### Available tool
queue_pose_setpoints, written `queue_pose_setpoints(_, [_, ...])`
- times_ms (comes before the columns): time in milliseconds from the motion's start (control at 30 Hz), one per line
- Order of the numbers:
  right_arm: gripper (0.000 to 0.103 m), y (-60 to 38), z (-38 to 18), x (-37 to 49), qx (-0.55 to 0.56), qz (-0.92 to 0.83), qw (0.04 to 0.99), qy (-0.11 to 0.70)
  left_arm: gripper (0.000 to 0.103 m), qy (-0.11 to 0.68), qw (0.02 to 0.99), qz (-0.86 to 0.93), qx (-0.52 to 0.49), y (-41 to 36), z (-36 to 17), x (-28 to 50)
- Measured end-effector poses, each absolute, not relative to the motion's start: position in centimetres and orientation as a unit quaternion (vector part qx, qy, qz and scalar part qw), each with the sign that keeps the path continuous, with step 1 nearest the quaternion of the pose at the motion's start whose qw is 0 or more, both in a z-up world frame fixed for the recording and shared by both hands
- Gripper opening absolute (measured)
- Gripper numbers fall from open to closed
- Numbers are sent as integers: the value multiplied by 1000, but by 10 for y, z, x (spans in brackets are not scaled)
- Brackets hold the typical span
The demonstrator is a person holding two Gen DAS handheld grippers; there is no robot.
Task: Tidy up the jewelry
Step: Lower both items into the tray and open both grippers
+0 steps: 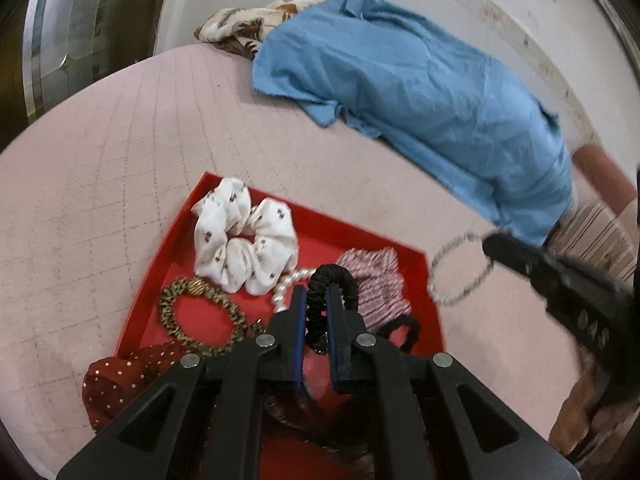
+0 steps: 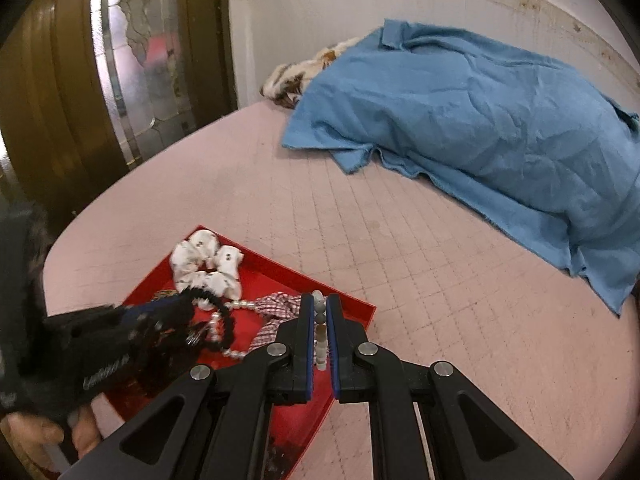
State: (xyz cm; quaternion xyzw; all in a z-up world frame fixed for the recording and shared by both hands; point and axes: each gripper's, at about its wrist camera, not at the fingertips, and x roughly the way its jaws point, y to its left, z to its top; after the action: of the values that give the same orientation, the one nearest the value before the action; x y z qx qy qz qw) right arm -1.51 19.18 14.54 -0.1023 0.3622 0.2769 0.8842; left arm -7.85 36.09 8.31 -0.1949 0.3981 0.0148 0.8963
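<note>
Left wrist view shows your left gripper [image 1: 316, 296] clenched on a black hair tie [image 1: 333, 280], low in the centre of the frame, directly above the red tray [image 1: 360, 236]. In the tray lie a white printed scrunchie [image 1: 244, 236], a leopard-print hair band [image 1: 200, 316], a striped pink scrunchie [image 1: 378, 284], part of a pearl strand [image 1: 288, 284] and, at the lower left edge, a dark red dotted scrunchie [image 1: 116, 384]. At the right of that frame your right gripper [image 1: 490, 242] carries a beaded bracelet [image 1: 460, 272], which hangs just past the tray's right rim over the pink quilted bedcover [image 1: 120, 152].

Right wrist view confirms it: the right gripper [image 2: 320, 312] is clamped on the bracelet's beads [image 2: 319, 320], low centre, by the tray's right-hand corner [image 2: 360, 306].

My read is that you are somewhere in the middle of the job. Most pieces sit in the tray, but heaped together and not sorted, and two are in your tools. Whether those two are going in or coming out I cannot tell. A blue cloth [image 2: 480, 120] lies across the upper right, well apart from the tray.
</note>
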Motion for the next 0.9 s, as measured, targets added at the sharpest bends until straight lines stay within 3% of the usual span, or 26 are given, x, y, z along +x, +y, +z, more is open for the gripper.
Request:
queue_pose_setpoints(700, [7, 196, 88, 31, -85, 252, 857, 441, 11, 437, 887, 26, -147, 345, 66, -73])
queue_pose_setpoints(767, [7, 196, 88, 29, -84, 253, 856, 442, 16, 434, 888, 26, -148, 346, 66, -73])
queue_pose_setpoints(900, [7, 195, 88, 26, -78, 259, 855, 443, 45, 419, 895, 30, -151, 348, 70, -76])
